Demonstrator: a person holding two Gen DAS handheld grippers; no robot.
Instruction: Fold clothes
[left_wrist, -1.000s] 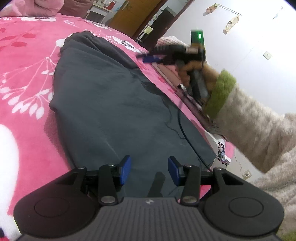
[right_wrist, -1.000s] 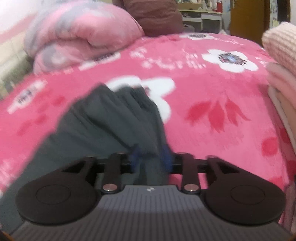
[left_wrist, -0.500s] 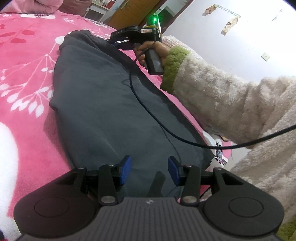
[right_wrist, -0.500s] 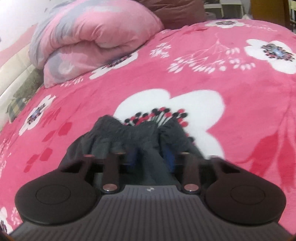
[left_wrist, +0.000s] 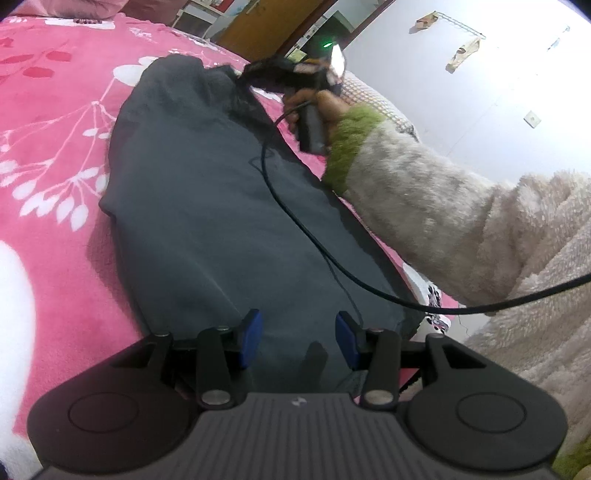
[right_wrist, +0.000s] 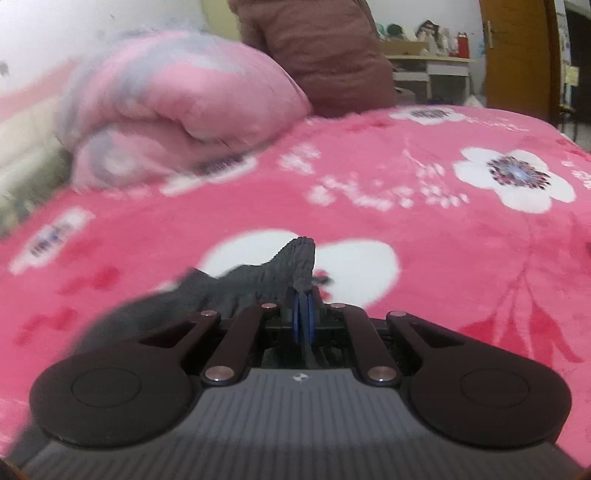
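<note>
A dark grey garment (left_wrist: 207, 206) lies lengthwise on the pink flowered blanket (left_wrist: 55, 155). My left gripper (left_wrist: 298, 338) stands open just over its near end, blue pads apart, nothing between them. At the far end my right gripper (left_wrist: 240, 75), held by a hand in a fluffy cream sleeve with a green cuff (left_wrist: 351, 144), grips the ribbed edge. In the right wrist view that gripper (right_wrist: 303, 314) is shut on the garment's gathered grey edge (right_wrist: 291, 266), which is lifted off the blanket (right_wrist: 461, 251).
A rolled pink and grey quilt (right_wrist: 177, 107) and a brown cushion (right_wrist: 314, 51) lie at the bed's far side. A black cable (left_wrist: 332, 258) trails across the garment from the right gripper. A wooden door (right_wrist: 517, 55) and a desk (right_wrist: 432, 70) stand beyond the bed.
The right gripper has gone from open over the ribbed edge to shut on it and has raised it a little. The left gripper has stayed open in place.
</note>
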